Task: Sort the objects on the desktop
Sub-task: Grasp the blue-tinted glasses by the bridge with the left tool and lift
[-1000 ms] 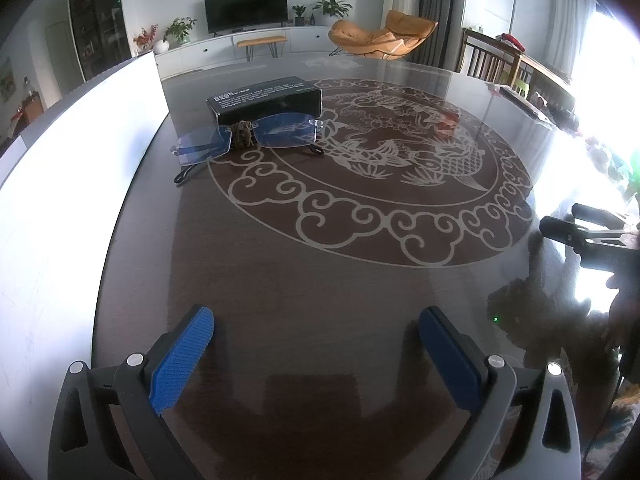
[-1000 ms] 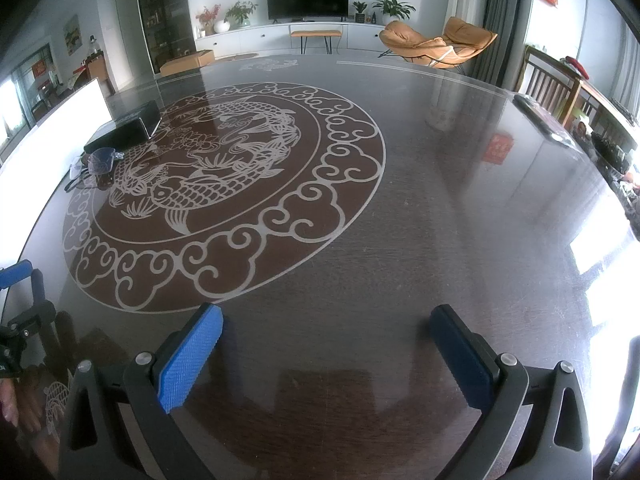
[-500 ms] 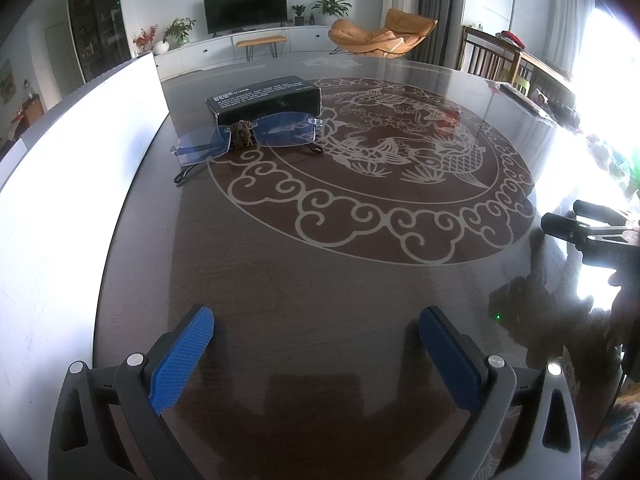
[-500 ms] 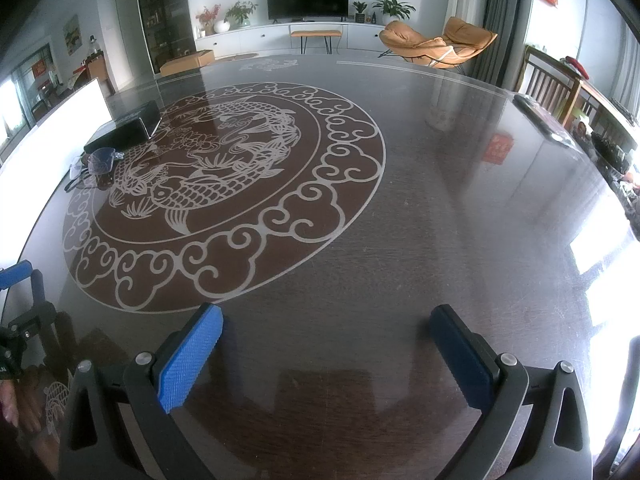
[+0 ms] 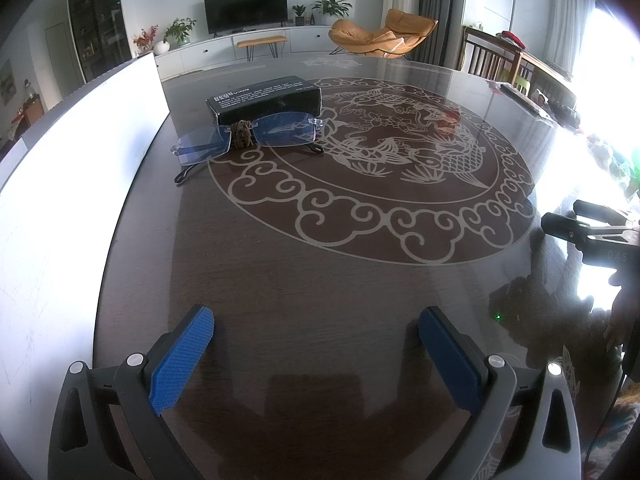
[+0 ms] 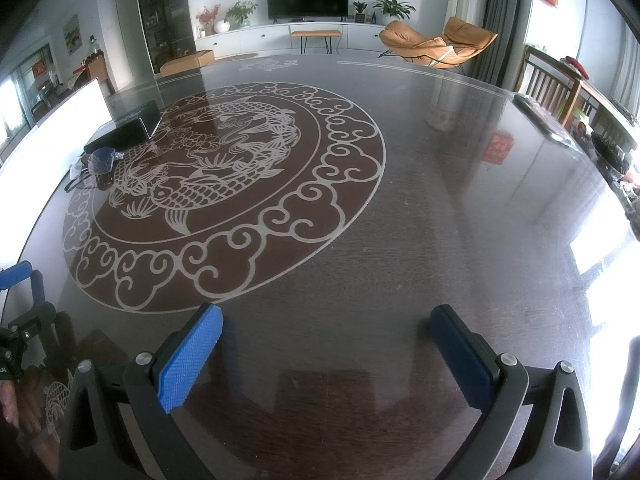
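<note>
The left tool (image 5: 316, 340) hangs low over the dark glossy desk (image 5: 320, 280) with its blue pads (image 5: 182, 360) spread wide and nothing between them. The left wrist view gives the clear look at the task's things: a pair of rimless glasses (image 5: 246, 138) sits far ahead on the desk, lenses facing the camera, temples resting on the surface, with a small brown bundle of cord (image 5: 241, 136) at the bridge; whether it is tied on or only lies against it cannot be told. Just behind the glasses lies a long black box (image 5: 264, 100) with white print on its top, close to or touching them. A white board (image 5: 80, 168) stands along the desk's left edge beside both. At the right border of this view the right tool (image 5: 588, 232) shows only as a dark side profile. The right wrist view shows that right tool (image 6: 324, 344) from behind, its pads (image 6: 190, 360) also wide apart and empty, over bare desk (image 6: 440, 220) beside the carp medallion (image 6: 224, 184). Here the glasses (image 6: 98, 164) and black box (image 6: 124, 130) are small and far off at the left, details lost, while a blue-tipped finger of the left tool (image 6: 16, 276) pokes in at the left edge.
</note>
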Demonstrator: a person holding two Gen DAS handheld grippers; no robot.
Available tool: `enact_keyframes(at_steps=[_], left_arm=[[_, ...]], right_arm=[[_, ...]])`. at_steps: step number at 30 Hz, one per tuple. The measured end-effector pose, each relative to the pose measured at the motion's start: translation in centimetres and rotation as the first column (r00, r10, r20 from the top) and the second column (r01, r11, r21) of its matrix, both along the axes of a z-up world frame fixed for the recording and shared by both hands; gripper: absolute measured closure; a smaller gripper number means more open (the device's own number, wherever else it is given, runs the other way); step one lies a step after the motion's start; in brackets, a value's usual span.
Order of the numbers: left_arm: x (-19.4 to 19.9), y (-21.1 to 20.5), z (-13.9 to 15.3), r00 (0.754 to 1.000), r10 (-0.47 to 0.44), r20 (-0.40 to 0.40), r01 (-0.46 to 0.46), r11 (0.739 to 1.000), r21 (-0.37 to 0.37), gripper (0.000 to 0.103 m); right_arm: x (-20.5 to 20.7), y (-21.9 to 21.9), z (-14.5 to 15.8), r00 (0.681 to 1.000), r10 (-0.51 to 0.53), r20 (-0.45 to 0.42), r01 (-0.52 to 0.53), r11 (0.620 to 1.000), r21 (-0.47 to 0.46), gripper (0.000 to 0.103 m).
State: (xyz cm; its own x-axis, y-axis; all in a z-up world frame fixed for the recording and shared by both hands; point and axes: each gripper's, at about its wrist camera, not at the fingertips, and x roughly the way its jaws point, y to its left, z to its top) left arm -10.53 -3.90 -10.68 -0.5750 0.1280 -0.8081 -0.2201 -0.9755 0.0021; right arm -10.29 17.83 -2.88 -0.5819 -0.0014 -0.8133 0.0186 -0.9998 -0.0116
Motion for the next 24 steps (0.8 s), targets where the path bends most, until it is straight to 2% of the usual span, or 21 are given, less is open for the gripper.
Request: enact_keyframes(at_steps=[7, 9, 13, 17, 19, 21, 23, 24], left_arm=[[-0.6, 0.1, 0.1, 1.000, 0.008, 0.014, -0.008, 1.000, -0.006, 0.000], [-2.1, 0.0, 0.7, 0.999, 0.020, 0.025, -0.021, 1.000, 0.013, 0.000], [-6.3, -0.8, 3.2, 0.996, 0.091, -0.025, -0.090, 0.995, 0.040, 0.000], [-13.3, -1.7, 4.2, 0.967, 0.256, 0.004, -0.255, 0.964, 0.079, 0.000], [-15.5, -1.4, 3.8, 0.956, 0.293, 0.026, -0.294, 0.953, 0.077, 0.000], [-17.5, -0.9, 2.5, 0.942, 0.330, 0.057, -0.333, 0.942, 0.053, 0.000], [-18.1, -0.5, 1.3, 0.925, 0.376, 0.050, -0.375, 0.927, -0.029, 0.000], [-18.1, -0.6, 0.8, 0.923, 0.379, 0.067, -0.377, 0.925, -0.035, 0.000]], right_arm=[[-0.1, 0.0, 0.0, 1.000, 0.000, 0.000, 0.000, 1.000, 0.000, 0.000], [0.0, 0.0, 0.0, 1.000, 0.000, 0.000, 0.000, 1.000, 0.000, 0.000], [-0.1, 0.0, 0.0, 1.000, 0.000, 0.000, 0.000, 1.000, 0.000, 0.000], [0.0, 0.0, 0.0, 1.000, 0.000, 0.000, 0.000, 1.000, 0.000, 0.000], [-0.1, 0.0, 0.0, 1.000, 0.000, 0.000, 0.000, 1.000, 0.000, 0.000], [0.0, 0.0, 0.0, 1.000, 0.000, 0.000, 0.000, 1.000, 0.000, 0.000], [0.0, 0.0, 0.0, 1.000, 0.000, 0.000, 0.000, 1.000, 0.000, 0.000], [-0.1, 0.0, 0.0, 1.000, 0.000, 0.000, 0.000, 1.000, 0.000, 0.000]])
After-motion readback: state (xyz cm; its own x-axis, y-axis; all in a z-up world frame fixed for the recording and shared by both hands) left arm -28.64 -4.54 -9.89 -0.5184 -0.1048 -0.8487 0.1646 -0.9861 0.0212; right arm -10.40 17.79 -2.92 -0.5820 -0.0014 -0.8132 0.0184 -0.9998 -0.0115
